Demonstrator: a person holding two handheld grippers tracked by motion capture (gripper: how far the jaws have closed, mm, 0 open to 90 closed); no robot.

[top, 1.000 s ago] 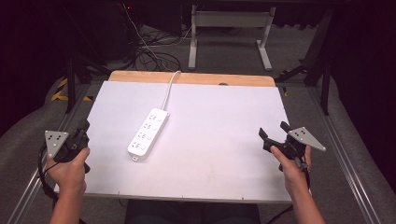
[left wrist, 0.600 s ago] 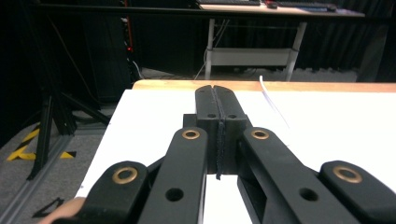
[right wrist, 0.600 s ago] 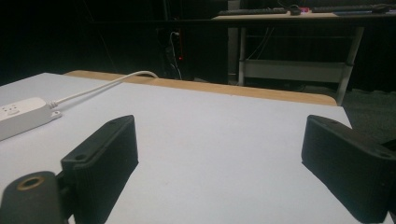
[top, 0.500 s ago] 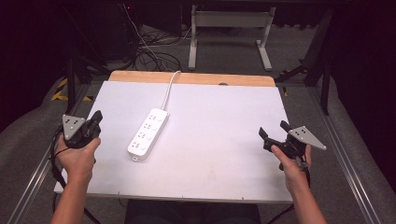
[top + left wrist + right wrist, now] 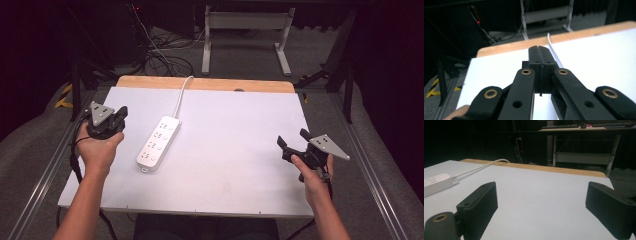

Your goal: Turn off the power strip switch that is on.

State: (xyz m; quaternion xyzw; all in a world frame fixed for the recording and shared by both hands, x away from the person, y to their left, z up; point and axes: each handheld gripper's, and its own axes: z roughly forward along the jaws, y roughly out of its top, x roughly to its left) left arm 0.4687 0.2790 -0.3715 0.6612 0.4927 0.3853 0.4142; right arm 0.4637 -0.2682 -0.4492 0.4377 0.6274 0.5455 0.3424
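A white power strip lies left of centre on the white table top, its white cable running off over the far wooden edge. My left gripper hovers at the table's left edge, just left of the strip, jaws pressed together with nothing between them. In the left gripper view the shut jaws point toward the far edge, the cable showing just behind them. My right gripper rests near the right edge with its jaws spread wide and empty. The right gripper view shows bare table between the jaws and the strip at far left.
A wooden strip borders the far side of the table. Beyond it are a metal desk frame and tangled cables on the floor. Metal rails run along both sides of the table.
My left hand has lifted and moved forward and inward toward the power strip, jaws staying shut. The right hand has kept still.
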